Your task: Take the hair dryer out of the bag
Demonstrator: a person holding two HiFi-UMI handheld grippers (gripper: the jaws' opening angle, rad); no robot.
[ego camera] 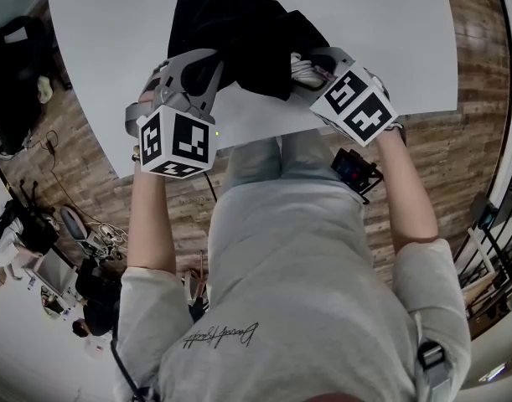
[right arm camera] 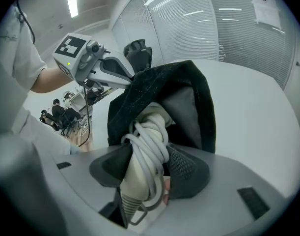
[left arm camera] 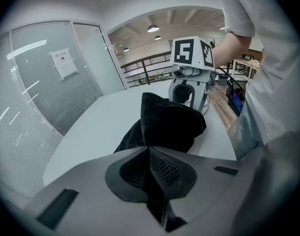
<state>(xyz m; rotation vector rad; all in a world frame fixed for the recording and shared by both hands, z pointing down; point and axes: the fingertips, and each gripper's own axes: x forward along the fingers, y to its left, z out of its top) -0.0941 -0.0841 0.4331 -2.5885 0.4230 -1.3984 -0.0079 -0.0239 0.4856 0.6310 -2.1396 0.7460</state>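
On the table (ego camera: 381, 32), left gripper (left arm camera: 149, 150) pinches a fold of the black bag (left arm camera: 172, 122) tight, likely as an anchor, while right gripper (right arm camera: 149, 157) clamps the cord-wrapped handle of the hair dryer (right arm camera: 146, 132), whose head is still inside the bag's mouth.

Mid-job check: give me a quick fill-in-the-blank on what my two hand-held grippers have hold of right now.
The ____ hand-held gripper is shut on a fold of the black bag. The right hand-held gripper is closed on the hair dryer, whose handle is wrapped in its white ____. The dryer's far end sits inside the ____. The bag lies on a ____ table.
Missing: left; cord; bag; white.
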